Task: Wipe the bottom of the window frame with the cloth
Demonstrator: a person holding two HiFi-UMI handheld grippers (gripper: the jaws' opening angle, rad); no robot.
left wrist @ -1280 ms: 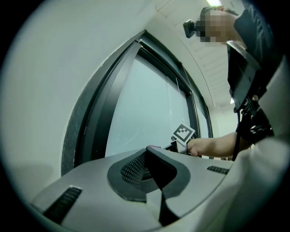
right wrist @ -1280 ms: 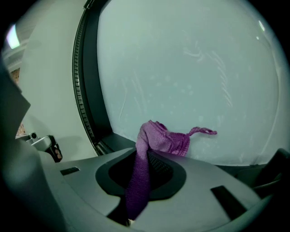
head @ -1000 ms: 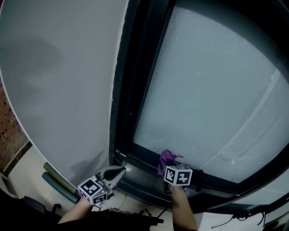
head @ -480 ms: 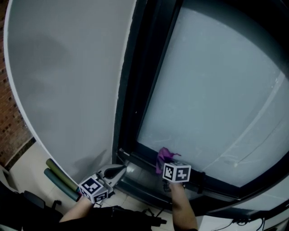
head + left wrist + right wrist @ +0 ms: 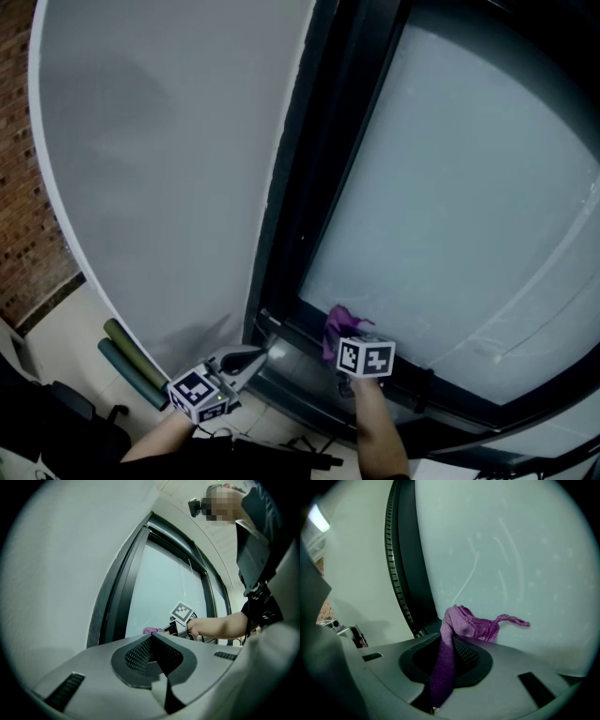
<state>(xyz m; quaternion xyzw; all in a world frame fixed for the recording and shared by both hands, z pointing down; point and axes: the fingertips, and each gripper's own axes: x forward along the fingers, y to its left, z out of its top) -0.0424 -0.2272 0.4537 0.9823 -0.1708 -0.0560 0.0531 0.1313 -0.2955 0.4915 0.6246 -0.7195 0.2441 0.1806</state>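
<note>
While the right gripper (image 5: 345, 343) is clamping the purple cloth (image 5: 336, 325) by the window frame's bottom rail (image 5: 450, 392), around six o'clock, the left gripper (image 5: 251, 358) is idling clenched and empty at seven; rail toward four is seemingly awaiting wiping.

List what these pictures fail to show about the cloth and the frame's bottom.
- Cloth-to-rail contact: in the head view the marker cube covers where the cloth meets the bottom rail. In the right gripper view the right claw blocks the rail with its own body.
- Dirt on the rail: too dark and small in the head view.
- Rail's right end: cut off by the head view's edge.
</note>
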